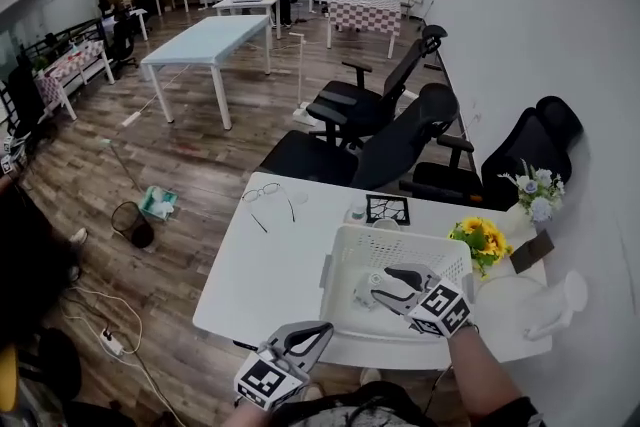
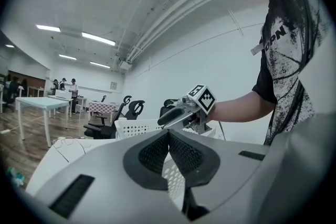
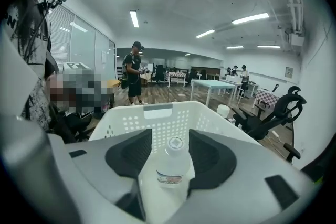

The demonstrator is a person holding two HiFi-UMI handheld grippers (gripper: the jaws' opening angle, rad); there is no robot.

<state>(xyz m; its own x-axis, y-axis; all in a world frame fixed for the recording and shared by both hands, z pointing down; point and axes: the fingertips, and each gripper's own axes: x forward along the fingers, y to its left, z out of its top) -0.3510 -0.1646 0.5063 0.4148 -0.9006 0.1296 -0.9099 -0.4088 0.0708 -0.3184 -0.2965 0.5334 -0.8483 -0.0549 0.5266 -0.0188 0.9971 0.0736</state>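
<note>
Bottle sits btwn spread R tongs, in basket.

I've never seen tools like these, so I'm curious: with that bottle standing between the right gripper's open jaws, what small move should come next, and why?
Probably close the right gripper on the bottle. It stands upright in the white basket, between the jaws, which are apart and not gripping it. The left gripper is shut on nothing.
</note>
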